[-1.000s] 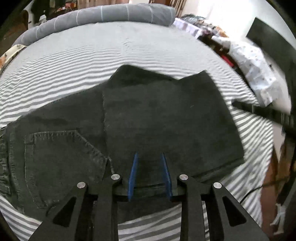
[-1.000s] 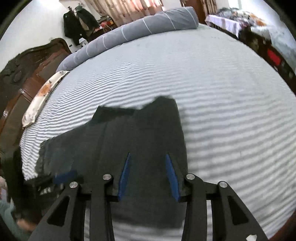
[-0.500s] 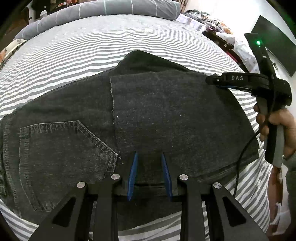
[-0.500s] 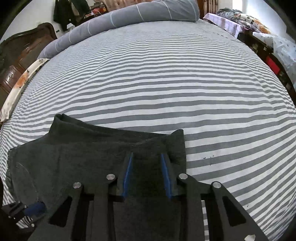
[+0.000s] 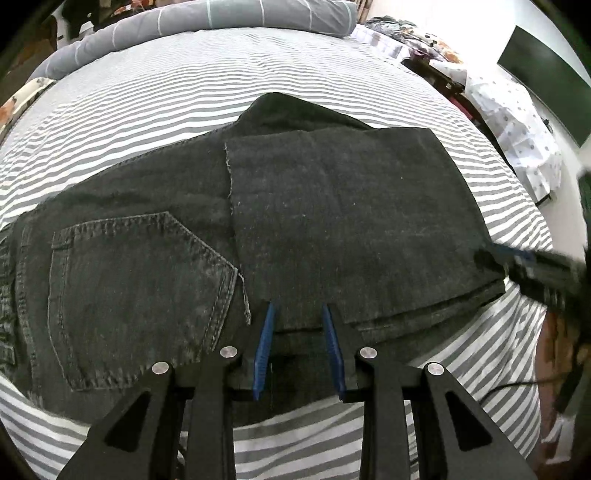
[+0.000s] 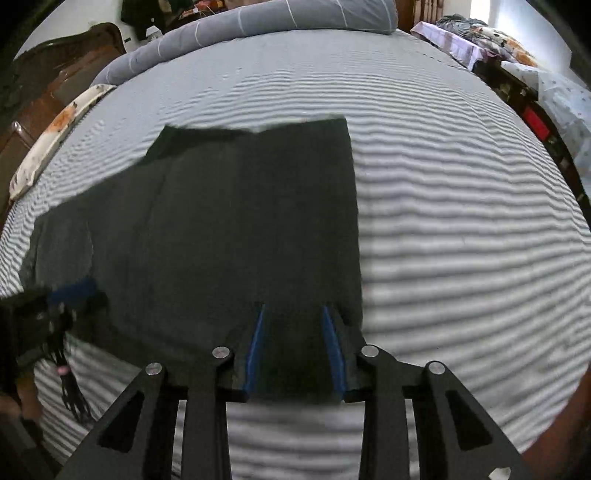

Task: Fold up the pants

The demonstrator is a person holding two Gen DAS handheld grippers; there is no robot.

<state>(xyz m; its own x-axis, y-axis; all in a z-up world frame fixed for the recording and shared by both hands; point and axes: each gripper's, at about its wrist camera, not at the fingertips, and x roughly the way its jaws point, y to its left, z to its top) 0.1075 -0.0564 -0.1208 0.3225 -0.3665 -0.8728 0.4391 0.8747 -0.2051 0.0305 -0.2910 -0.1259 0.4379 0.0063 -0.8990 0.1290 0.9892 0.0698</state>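
Note:
Black jeans [image 5: 332,221] lie flat on the striped bed [image 5: 184,92], the legs folded back over the seat beside the back pocket [image 5: 140,295]. My left gripper [image 5: 297,310] rests at the jeans' near edge. Its jaws are narrowly apart, and flat, unbunched denim lies between them. The right gripper [image 6: 291,310] hangs over the folded part [image 6: 240,221] near its right edge. Its jaws are opening slightly, with dark cloth showing between them but not pinched. In the left wrist view the right gripper [image 5: 535,266] is a blur at the fold's near right corner. The left gripper [image 6: 55,299] is blurred at the left of the right wrist view.
A rolled grey duvet [image 5: 221,18] lies along the far side of the bed. A wooden headboard [image 6: 55,74] stands at the left. Cluttered furniture under a spotted cloth [image 5: 517,122] and a dark screen [image 5: 546,85] stand to the right.
The right gripper swung from the fold's far right corner to its near right edge, and its jaws are narrower than a second ago. The left gripper and the jeans stayed put.

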